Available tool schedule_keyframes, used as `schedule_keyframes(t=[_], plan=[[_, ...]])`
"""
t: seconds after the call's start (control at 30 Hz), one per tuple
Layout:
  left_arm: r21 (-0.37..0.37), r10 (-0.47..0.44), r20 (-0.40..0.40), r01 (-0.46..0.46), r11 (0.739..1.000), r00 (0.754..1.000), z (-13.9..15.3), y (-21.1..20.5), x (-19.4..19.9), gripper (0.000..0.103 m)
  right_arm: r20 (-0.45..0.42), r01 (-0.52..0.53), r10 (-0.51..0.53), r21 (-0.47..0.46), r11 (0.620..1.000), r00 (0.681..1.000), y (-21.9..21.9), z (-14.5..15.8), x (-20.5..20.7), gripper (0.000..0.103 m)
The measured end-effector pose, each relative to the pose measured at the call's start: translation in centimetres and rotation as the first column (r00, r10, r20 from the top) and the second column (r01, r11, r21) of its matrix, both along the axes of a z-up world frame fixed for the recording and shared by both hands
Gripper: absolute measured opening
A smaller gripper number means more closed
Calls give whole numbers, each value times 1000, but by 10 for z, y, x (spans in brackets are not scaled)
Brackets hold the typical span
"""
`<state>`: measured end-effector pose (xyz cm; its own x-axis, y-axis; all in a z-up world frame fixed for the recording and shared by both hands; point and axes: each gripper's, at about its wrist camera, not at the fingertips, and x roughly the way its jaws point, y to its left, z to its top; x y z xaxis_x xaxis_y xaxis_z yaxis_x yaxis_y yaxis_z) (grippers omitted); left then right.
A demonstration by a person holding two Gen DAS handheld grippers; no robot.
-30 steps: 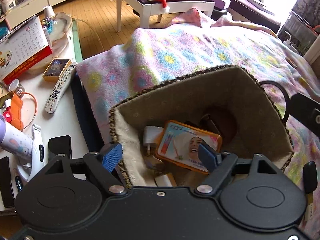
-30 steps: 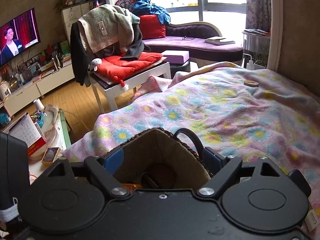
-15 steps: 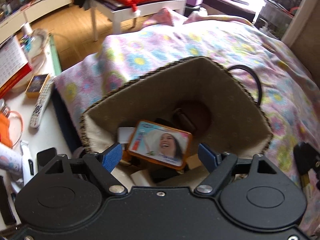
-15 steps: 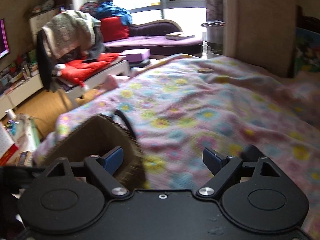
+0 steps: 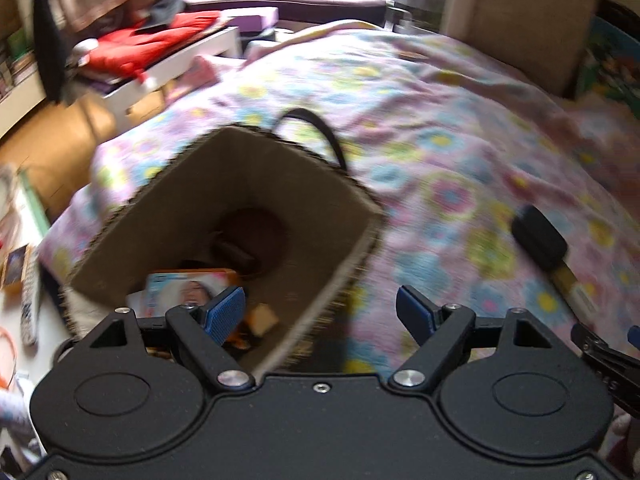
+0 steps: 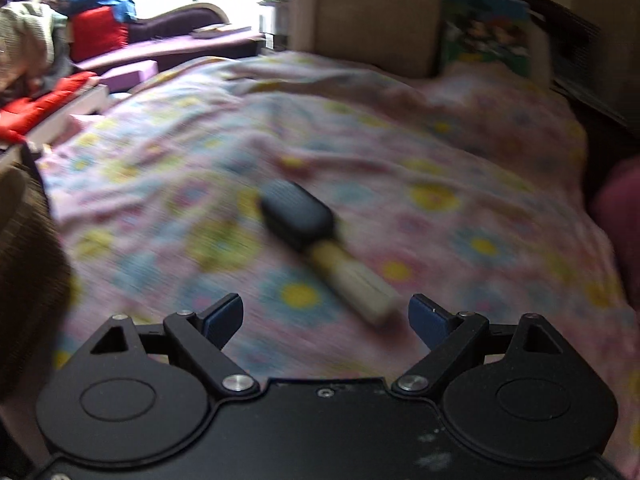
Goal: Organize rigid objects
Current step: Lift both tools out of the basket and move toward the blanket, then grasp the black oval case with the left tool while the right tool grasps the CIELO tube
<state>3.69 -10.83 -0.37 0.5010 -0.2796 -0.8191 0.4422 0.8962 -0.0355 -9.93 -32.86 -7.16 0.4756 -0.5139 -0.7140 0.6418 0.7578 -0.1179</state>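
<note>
A tan fabric basket (image 5: 328, 184) stands on the flowered bedspread (image 5: 440, 152). It holds an orange-edged box with a smiling face (image 5: 188, 292), a dark round object (image 5: 256, 236) and small pale items. My left gripper (image 5: 320, 312) is open and empty, over the basket's near right corner. A hairbrush with a black head and pale wooden handle (image 6: 320, 244) lies on the bedspread (image 6: 440, 152) just ahead of my right gripper (image 6: 326, 316), which is open and empty. The brush also shows in the left wrist view (image 5: 548, 248). The basket's side (image 6: 28, 264) fills the right view's left edge.
A side table with a remote control (image 5: 28, 304) and a small box (image 5: 14, 268) is left of the bed. A white bench with red cushions (image 5: 160, 40) stands beyond. A headboard and picture pillow (image 6: 488, 28) are at the bed's far end.
Both grippers have swung to the right. The basket slid to the left of both views, and the hairbrush came into sight ahead of the right gripper. Both stayed open.
</note>
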Motion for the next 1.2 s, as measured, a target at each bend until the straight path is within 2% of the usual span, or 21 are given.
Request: schedule_keyframes(t=[0.13, 0.17, 0.27, 0.37, 0.47, 0.6, 0.8, 0.9, 0.97, 1.0, 1.03, 1.1, 1.2], plan=[[24, -72, -5, 72, 997, 997, -5, -22, -12, 79, 4, 54, -54, -46, 997, 999, -6, -11, -25, 100], [30, -87, -2, 87, 996, 996, -5, -28, -16, 82, 16, 67, -66, -54, 996, 998, -6, -12, -29, 103], [48, -126, 20, 125, 991, 992, -7, -43, -26, 86, 48, 79, -76, -70, 994, 996, -6, -17, -41, 102], [32, -165, 13, 164, 986, 986, -7, -55, -32, 87, 47, 85, -80, -98, 992, 996, -5, -23, -44, 103], [16, -181, 10, 180, 983, 984, -7, -65, -36, 87, 36, 54, -51, -103, 993, 998, -9, -30, -36, 102], [8, -182, 3, 182, 983, 983, -10, -77, -38, 88, 65, 13, -8, -84, 996, 998, -14, -30, -22, 102], [36, -195, -19, 195, 980, 981, -20, -92, -41, 88, 61, -2, 10, -139, 990, 998, -23, -45, 14, 102], [46, -191, -25, 192, 980, 981, -23, -97, -41, 88, 23, 43, -39, -190, 981, 999, -35, -54, 19, 98], [38, -185, -35, 187, 982, 982, -23, -99, -40, 88, 31, 125, -121, -154, 980, 992, -53, -56, 9, 98], [29, -181, -40, 182, 983, 983, -23, -101, -39, 88, 61, 174, -168, -111, 978, 984, -62, -55, 1, 101], [19, -175, -48, 176, 984, 983, -23, -102, -38, 88, 93, 228, -222, -61, 972, 971, -71, -53, -7, 101], [-3, -165, -66, 165, 986, 984, -23, -106, -35, 88, 120, 316, -311, -21, 949, 943, -79, -49, -17, 99], [-29, -136, -91, 134, 991, 986, -25, -110, -32, 88, 173, 276, -273, 8, 961, 946, -70, -42, -16, 98]])
